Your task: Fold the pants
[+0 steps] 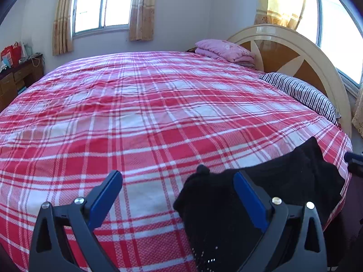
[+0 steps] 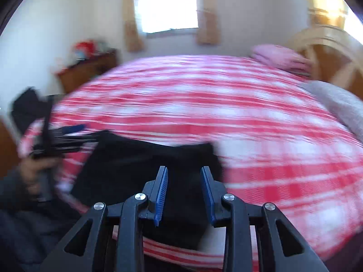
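Observation:
The black pants lie as a folded bundle at the near right edge of the red plaid bed. My left gripper is open wide; its right finger rests over the pants and nothing is pinched. The right wrist view is blurred by motion. There the right gripper stands partly closed, with the black pants filling the gap between its blue pads. A hand holds the left gripper at the left. A bit of the right gripper shows at the far right edge.
A folded pink blanket and a striped pillow lie by the round wooden headboard. A wooden dresser with red bags stands left of the bed. Curtained windows are behind.

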The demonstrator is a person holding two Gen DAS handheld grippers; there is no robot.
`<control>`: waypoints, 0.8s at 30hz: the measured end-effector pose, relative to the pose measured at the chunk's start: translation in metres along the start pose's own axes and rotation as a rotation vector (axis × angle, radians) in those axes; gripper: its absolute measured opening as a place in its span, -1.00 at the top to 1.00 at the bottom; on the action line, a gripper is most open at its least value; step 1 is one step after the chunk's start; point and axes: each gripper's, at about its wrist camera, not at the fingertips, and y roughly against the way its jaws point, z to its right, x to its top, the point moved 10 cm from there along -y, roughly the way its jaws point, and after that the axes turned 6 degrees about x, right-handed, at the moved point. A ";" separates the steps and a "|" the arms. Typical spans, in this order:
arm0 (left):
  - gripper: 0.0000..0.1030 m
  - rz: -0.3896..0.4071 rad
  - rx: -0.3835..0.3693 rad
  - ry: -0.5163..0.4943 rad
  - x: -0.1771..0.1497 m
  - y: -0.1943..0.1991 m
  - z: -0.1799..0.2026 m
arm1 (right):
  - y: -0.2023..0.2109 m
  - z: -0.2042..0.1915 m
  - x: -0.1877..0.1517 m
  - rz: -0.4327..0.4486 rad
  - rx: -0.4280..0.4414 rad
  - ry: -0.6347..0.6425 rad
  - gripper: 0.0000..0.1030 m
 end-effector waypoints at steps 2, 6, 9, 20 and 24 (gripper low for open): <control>-0.96 -0.010 0.019 -0.015 -0.001 -0.006 0.000 | -0.017 -0.008 -0.009 -0.043 -0.023 0.038 0.38; -0.96 -0.062 0.032 -0.019 -0.010 -0.023 -0.005 | -0.034 0.028 -0.037 -0.136 -0.123 -0.044 0.38; -0.96 -0.109 0.019 0.018 -0.018 -0.035 -0.011 | -0.024 0.054 -0.048 -0.132 -0.105 -0.141 0.38; -0.99 -0.101 0.025 0.030 -0.021 -0.035 -0.013 | -0.023 0.050 -0.055 -0.126 -0.124 -0.095 0.38; -0.99 -0.082 0.051 -0.003 -0.019 -0.030 -0.012 | -0.022 0.051 -0.054 -0.132 -0.112 -0.105 0.38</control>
